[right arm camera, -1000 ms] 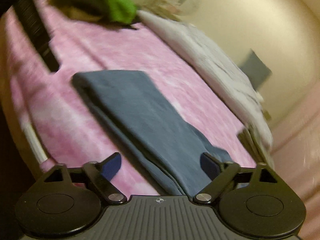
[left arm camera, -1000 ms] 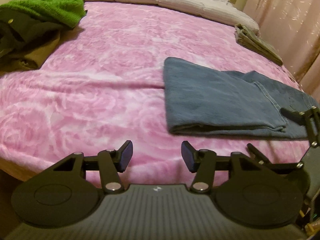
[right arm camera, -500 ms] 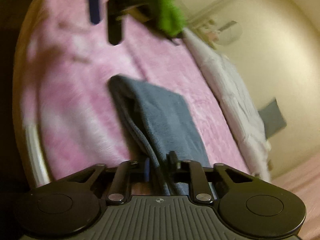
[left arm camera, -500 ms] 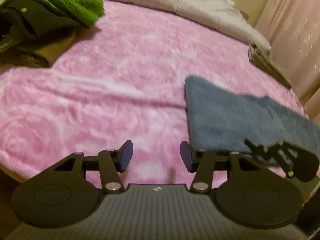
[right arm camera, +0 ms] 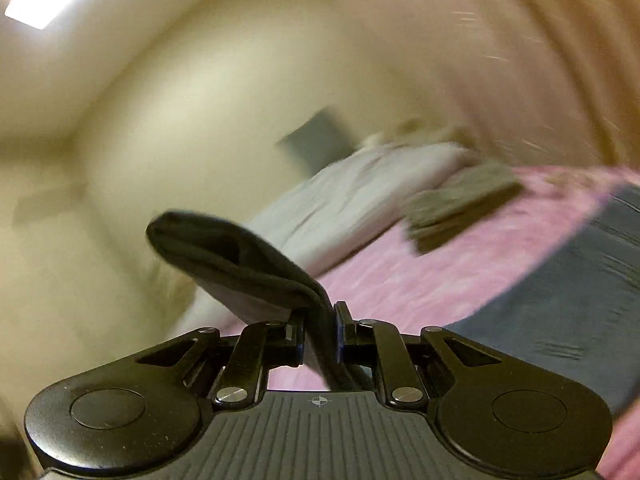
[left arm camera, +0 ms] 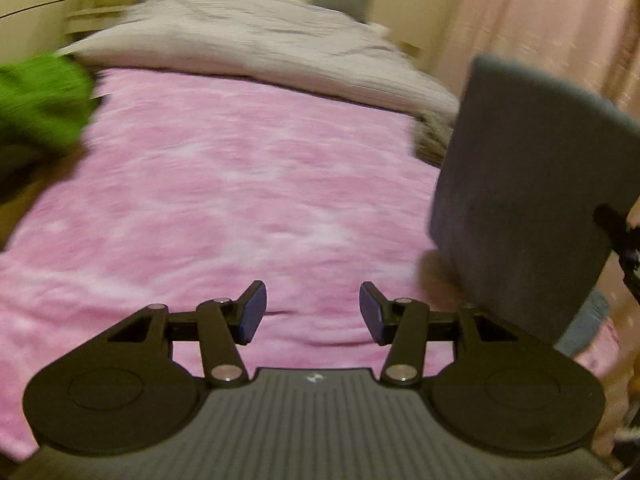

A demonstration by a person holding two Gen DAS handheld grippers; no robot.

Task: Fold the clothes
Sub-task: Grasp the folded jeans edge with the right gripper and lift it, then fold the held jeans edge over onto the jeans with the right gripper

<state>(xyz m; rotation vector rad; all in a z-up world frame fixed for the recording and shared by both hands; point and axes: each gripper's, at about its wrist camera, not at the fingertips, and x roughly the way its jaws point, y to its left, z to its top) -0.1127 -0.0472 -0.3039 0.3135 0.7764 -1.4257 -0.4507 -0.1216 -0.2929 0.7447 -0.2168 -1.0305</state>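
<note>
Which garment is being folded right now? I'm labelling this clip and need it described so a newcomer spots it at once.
Start at the bed's pink blanket. On its right side, the blue-grey jeans rise off the blanket, pinched by the right gripper. Unlike the green knit and the olive folded pile, they are lifted, not lying flat.

Both wrist views low over bed (left arm camera: 248, 184)

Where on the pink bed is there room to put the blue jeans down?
The widest bare patch is the middle of the pink blanket, between the green sweater on the left, the grey duvet at the far end and the lifted jeans on the right. The far right corner is crowded by a folded olive garment.
</note>
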